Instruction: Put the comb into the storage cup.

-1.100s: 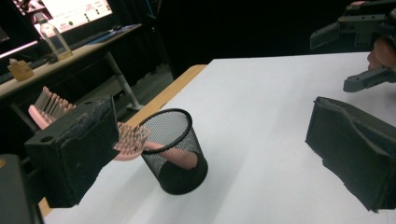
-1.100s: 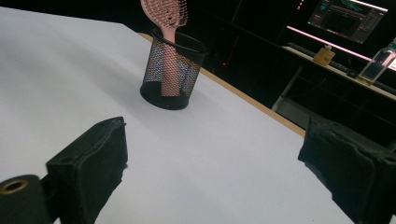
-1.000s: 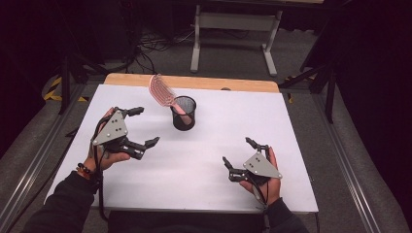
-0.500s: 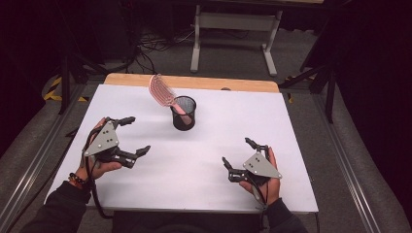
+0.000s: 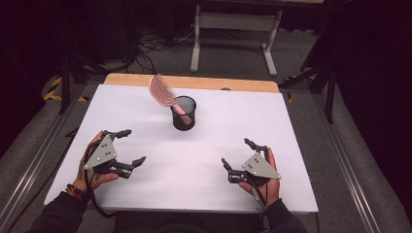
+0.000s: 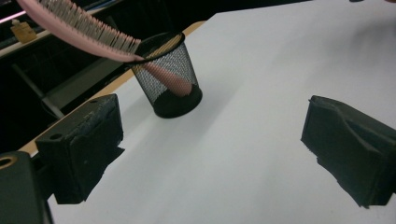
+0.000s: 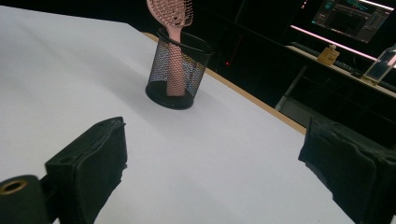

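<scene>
A pink hairbrush (image 5: 162,92) stands handle-down in a black mesh cup (image 5: 183,114) at the middle back of the white table (image 5: 214,145); its head leans out to the left over the rim. The brush (image 6: 79,27) and cup (image 6: 168,77) also appear in the left gripper view, and the brush (image 7: 172,28) in the cup (image 7: 177,70) in the right gripper view. My left gripper (image 5: 133,146) rests near the front left, open and empty. My right gripper (image 5: 236,153) sits at the front right, open and empty too.
A wooden strip (image 5: 194,81) runs along the table's far edge. Behind it stand a white metal frame (image 5: 233,29) and cables on the floor. Metal rails (image 5: 34,165) flank the table. A monitor (image 7: 352,14) glows far off.
My left gripper has drawn back from near the cup toward the front left of the table. The right gripper, brush and cup have stayed put.
</scene>
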Motion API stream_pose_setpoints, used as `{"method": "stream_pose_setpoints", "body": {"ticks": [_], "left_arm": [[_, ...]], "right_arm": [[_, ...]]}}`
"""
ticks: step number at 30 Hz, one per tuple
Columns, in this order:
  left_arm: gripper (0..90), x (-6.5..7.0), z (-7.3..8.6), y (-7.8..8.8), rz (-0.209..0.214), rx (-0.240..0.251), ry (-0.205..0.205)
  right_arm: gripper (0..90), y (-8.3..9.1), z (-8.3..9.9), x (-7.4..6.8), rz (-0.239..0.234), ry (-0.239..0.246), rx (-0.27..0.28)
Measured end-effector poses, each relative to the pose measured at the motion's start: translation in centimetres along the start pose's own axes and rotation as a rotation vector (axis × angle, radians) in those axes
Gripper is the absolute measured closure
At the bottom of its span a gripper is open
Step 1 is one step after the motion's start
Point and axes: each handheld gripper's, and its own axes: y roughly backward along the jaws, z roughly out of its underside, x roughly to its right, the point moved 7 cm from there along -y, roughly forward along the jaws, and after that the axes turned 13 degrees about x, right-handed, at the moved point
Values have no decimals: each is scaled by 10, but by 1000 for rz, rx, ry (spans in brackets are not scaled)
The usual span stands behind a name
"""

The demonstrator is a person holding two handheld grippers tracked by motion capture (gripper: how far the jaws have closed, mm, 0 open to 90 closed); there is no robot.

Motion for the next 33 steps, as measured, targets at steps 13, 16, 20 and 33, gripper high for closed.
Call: {"method": "stream_pose_setpoints", "body": {"ticks": [13,16,20,33], "left_arm": [[57,3,33,17,-44,-29,92],[49,3,36,21,-47,-33,104],[45,3,37,23,-43,-32,112],[44,6,38,18,-16,-41,103]], "right_arm": [[72,4,3,0,-7,4,-6],[69,6,4,0,-4,-5,-10],[68,7,3,1,-2,-3,-8],[69,9,3,1,1,-4,-8]]}}
